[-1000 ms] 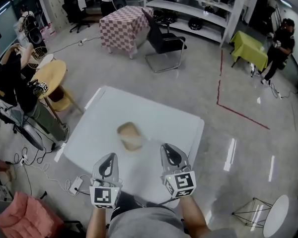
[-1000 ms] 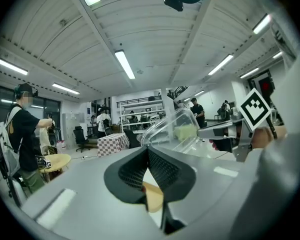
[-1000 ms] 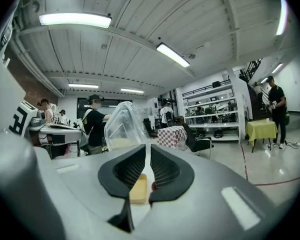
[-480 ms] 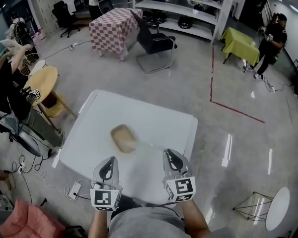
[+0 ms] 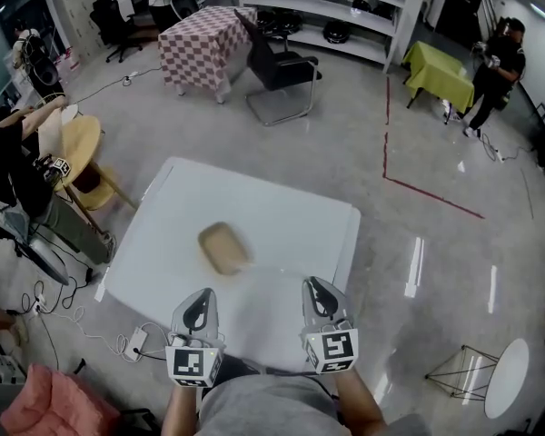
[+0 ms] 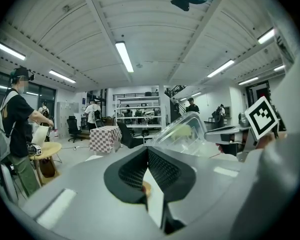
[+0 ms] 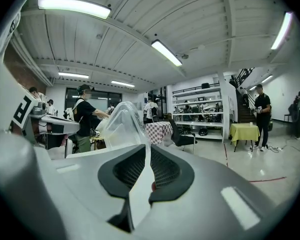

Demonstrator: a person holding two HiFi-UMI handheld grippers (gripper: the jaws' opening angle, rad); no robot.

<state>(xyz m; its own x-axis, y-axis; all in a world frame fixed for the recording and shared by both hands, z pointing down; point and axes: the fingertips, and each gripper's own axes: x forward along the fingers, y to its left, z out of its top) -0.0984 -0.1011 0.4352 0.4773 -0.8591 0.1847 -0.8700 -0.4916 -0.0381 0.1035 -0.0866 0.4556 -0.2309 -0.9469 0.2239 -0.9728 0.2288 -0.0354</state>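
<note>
- Since a second ago: left gripper (image 5: 200, 303) and right gripper (image 5: 317, 298) sit lower in the head view, further from the clear plastic bag with a tan loaf-shaped thing inside (image 5: 222, 248). The tan patch that showed in the slit under each pair of jaws is gone, only white tabletop there now
- Left gripper, bottom centre-left of frame: jaws closed tip to tip, nothing between
- Right gripper, bottom centre-right: same, clamped on nothing
- Bag lies mid-left of frame on the white square table (image 5: 295, 221), apart from both grippers
- Progress, my read: bag is down and free, no grasp on it, so any handling is still undone
</note>
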